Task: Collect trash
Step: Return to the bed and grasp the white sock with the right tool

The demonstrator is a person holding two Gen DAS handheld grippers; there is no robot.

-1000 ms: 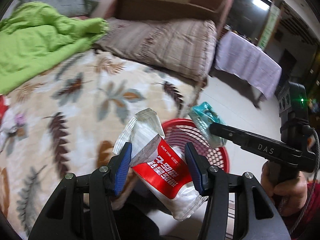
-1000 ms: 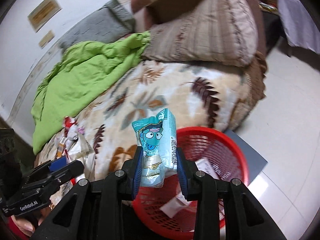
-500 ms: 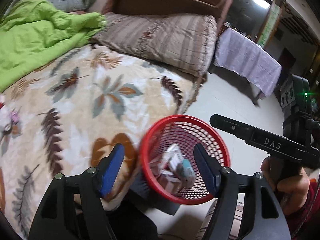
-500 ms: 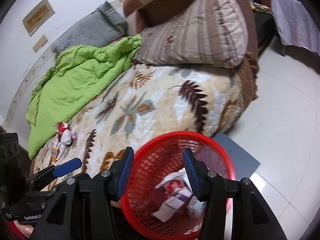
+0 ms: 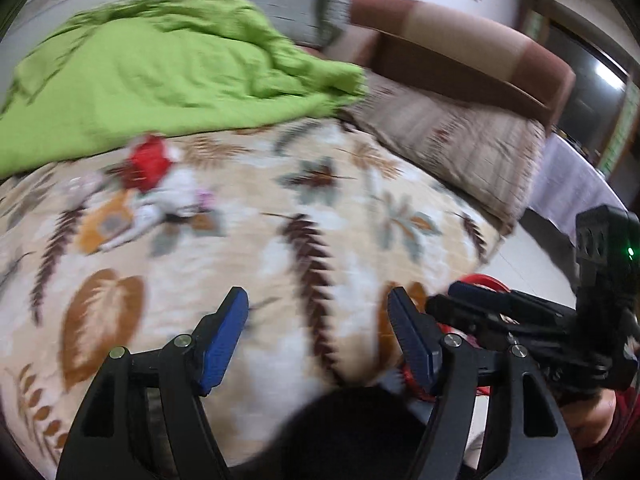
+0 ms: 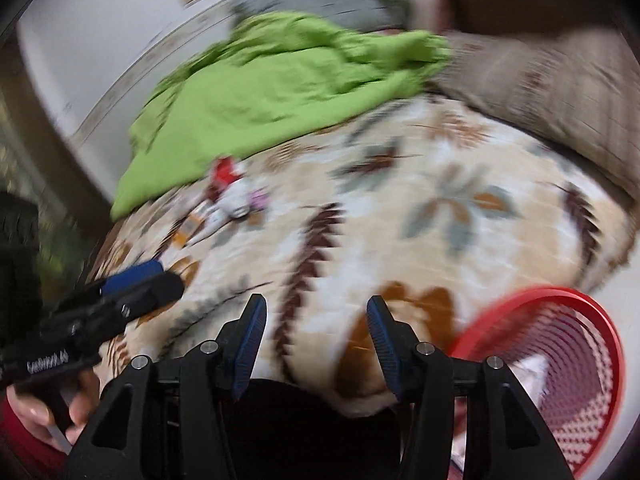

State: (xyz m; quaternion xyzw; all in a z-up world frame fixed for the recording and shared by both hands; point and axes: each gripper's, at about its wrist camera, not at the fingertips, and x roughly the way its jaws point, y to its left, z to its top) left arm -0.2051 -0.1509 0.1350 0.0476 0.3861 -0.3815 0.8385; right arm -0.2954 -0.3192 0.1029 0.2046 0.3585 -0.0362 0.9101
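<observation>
Both views are blurred by motion. A small heap of trash wrappers (image 5: 148, 188), red, white and orange, lies on the leaf-patterned blanket (image 5: 320, 240) near the green quilt; it also shows in the right wrist view (image 6: 228, 196). My left gripper (image 5: 318, 336) is open and empty over the blanket. My right gripper (image 6: 316, 340) is open and empty too. The red mesh basket (image 6: 560, 360) stands on the floor at the bed's edge, low right, with some wrappers inside. In the left wrist view only a bit of its rim (image 5: 480, 280) shows behind the right gripper.
A green quilt (image 5: 160, 72) covers the bed's far left. A striped brown pillow (image 5: 460, 140) and a brown headboard (image 5: 460, 40) lie far right. A cloth-covered table (image 5: 572, 184) stands beyond the bed. The left gripper's body (image 6: 100, 312) is at my lower left.
Both grippers have swung left, away from the basket, and now face the blanket and the wrapper heap. One second ago each held a packet; both packets dropped into the basket.
</observation>
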